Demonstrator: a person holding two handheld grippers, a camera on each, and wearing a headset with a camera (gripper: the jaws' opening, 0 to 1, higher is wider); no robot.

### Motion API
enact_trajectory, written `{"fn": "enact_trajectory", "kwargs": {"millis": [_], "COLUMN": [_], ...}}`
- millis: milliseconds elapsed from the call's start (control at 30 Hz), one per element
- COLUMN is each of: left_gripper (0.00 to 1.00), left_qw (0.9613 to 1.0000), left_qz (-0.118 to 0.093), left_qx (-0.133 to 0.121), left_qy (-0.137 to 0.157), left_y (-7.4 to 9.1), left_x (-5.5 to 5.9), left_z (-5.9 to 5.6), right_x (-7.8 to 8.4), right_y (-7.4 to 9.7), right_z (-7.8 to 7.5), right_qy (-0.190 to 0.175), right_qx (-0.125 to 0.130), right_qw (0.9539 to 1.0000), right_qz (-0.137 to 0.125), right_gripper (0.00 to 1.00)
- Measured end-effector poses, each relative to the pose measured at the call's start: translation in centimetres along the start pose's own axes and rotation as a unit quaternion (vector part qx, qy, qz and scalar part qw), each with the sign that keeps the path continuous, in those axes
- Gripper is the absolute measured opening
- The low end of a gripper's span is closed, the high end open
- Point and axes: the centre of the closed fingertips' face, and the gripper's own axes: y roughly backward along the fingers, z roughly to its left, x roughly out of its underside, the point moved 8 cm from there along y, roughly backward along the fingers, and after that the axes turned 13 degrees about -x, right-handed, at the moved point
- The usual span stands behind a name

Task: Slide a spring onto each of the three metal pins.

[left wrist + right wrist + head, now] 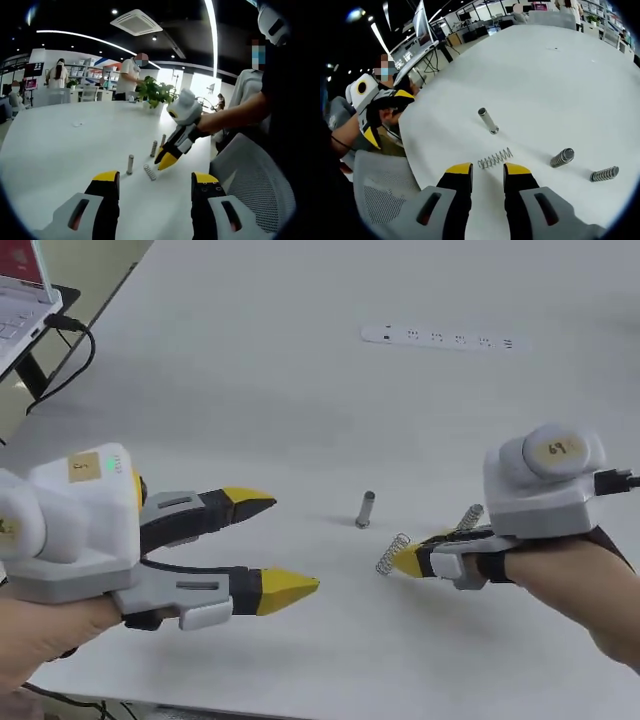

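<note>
A bare metal pin (366,509) stands upright on the white table (250,390). A loose spring (392,552) lies flat just right of it. My right gripper (402,561) is low over the table with its tips at that spring, and behind it stands a pin with a spring on it (470,517). In the right gripper view the spring (495,158) lies just ahead of my right gripper (487,170), which is open with a narrow gap and nothing in it. Two spring-covered pins (562,157) (605,174) are off to the right. My left gripper (285,545) hovers wide open and empty, left of the pin.
A white power strip (437,338) lies at the far side of the table. A laptop (25,290) and a black cable (75,355) are at the far left. A mesh chair (255,185) stands at the table's near edge. People stand in the background.
</note>
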Motion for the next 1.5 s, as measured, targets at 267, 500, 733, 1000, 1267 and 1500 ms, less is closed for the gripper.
{"fn": "enact_trajectory", "kwargs": {"millis": [267,500,733,1000,1267,1500], "left_gripper": [0.51,0.51,0.50,0.46,0.43,0.41], "left_qw": [1.0000,0.9999,0.9999,0.9999,1.0000,1.0000], "left_qz": [-0.005,-0.009,-0.005,-0.002,-0.003,0.000], "left_qx": [0.002,0.011,0.010,0.001,0.002,-0.002], "left_qy": [0.003,0.005,-0.007,-0.010,-0.005,0.003], "left_y": [0.5,0.8,1.0,1.1,1.1,1.2], "left_x": [-0.2,-0.2,0.4,0.6,0.7,1.0], "left_z": [0.6,1.0,1.0,1.2,1.1,0.9], "right_x": [-0.6,-0.7,-0.2,-0.5,-0.1,-0.1], "right_y": [-1.0,-1.5,-2.1,-3.0,-2.7,-2.5], "right_z": [-0.1,-0.2,-0.1,-0.6,-0.8,-0.9], "right_qy": [-0.034,-0.049,-0.050,-0.021,0.018,0.045], "right_qx": [0.026,0.051,0.063,0.079,0.083,0.076], "right_qw": [0.9990,0.9975,0.9967,0.9962,0.9947,0.9940], "right_qz": [-0.010,0.000,0.010,0.029,0.059,0.064], "right_gripper": [0.24,0.23,0.23,0.20,0.10,0.08]}}
